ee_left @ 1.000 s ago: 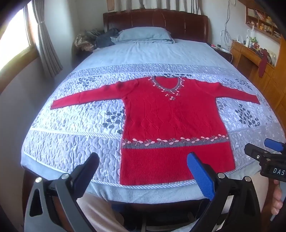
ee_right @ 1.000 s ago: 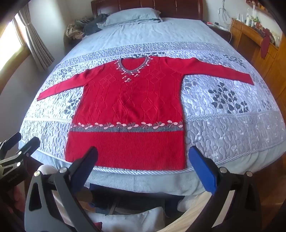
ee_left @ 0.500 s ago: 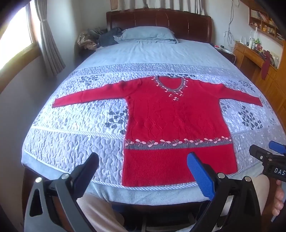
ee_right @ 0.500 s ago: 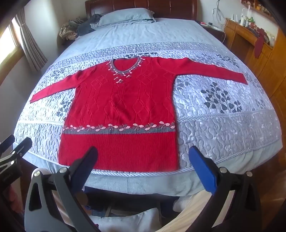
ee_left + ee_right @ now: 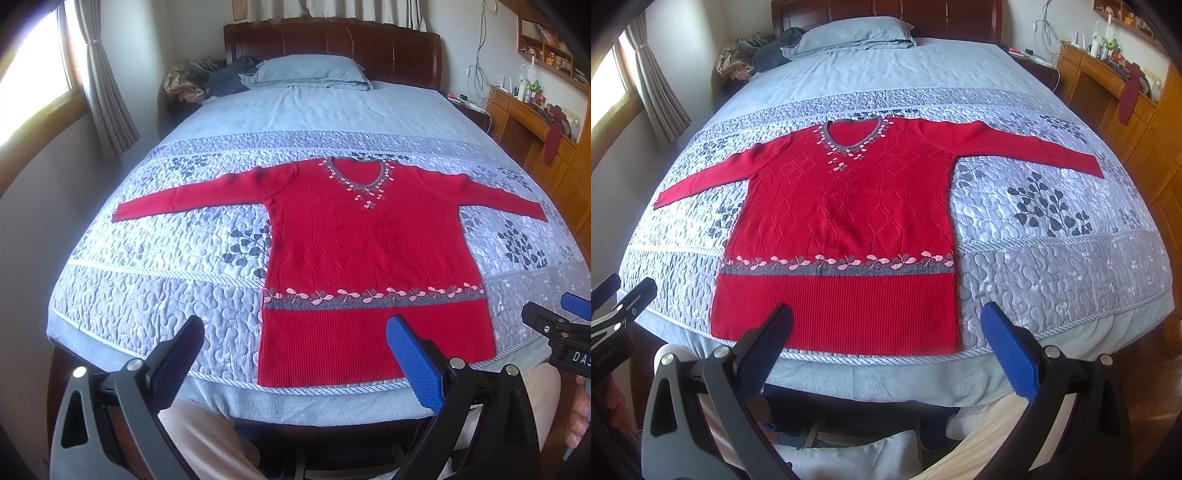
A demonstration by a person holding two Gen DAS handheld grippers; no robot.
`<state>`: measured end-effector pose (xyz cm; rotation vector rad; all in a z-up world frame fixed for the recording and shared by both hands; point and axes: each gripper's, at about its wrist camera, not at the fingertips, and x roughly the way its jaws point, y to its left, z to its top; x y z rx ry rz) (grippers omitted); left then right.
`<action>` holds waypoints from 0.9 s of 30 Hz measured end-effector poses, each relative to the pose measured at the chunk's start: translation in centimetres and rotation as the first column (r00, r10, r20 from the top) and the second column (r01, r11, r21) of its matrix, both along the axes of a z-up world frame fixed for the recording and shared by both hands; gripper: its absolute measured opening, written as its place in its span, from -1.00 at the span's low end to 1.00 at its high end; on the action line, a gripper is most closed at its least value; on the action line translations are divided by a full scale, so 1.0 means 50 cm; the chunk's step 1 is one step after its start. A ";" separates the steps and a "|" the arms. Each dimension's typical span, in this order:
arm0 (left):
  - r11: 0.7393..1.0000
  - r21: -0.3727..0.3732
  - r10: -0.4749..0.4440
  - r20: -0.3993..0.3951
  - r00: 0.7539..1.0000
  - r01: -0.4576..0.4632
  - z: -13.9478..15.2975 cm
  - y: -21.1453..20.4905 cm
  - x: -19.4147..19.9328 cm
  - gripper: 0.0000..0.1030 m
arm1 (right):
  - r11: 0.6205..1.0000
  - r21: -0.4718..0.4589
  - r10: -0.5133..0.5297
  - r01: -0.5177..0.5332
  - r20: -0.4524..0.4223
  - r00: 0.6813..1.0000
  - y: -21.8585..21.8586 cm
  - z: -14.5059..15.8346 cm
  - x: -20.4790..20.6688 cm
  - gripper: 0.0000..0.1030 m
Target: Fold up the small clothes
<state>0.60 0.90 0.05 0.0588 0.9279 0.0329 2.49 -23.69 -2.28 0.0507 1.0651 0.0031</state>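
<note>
A red knit sweater with a grey V-neck and a grey flower band lies flat and face up on the bed, both sleeves spread out to the sides, hem at the near edge. It also shows in the right wrist view. My left gripper is open and empty, held before the bed's near edge, left of the hem's middle. My right gripper is open and empty, over the hem's right half. The right gripper's tips show at the right edge of the left wrist view.
The bed carries a grey quilted cover with leaf prints. A pillow and a clothes heap lie by the wooden headboard. A wooden desk stands at the right, a curtained window at the left.
Both views have shifted slightly: the sweater sits a little further right in the left view and further left in the right view. Both grippers stay open.
</note>
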 end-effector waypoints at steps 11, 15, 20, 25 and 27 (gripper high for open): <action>1.000 0.004 0.002 0.002 1.000 -0.002 0.002 -0.005 0.000 0.93 | 1.000 0.002 0.005 -0.005 -0.005 1.000 -0.002 -0.001 0.000 0.95; 1.000 0.005 0.001 0.003 1.000 -0.001 0.002 -0.005 0.000 0.93 | 1.000 0.002 0.006 -0.006 -0.004 1.000 -0.003 -0.001 0.001 0.95; 1.000 0.009 0.002 0.002 1.000 -0.002 0.001 -0.006 0.003 0.93 | 1.000 0.004 0.006 -0.006 -0.006 1.000 -0.002 -0.001 0.002 0.95; 1.000 0.011 0.003 0.003 1.000 -0.003 0.002 -0.006 0.007 0.93 | 1.000 0.002 0.006 -0.006 -0.005 1.000 -0.002 -0.002 0.004 0.95; 1.000 0.013 0.003 0.002 1.000 -0.003 0.003 -0.006 0.007 0.93 | 1.000 0.002 0.007 -0.007 -0.004 1.000 -0.004 -0.002 0.006 0.95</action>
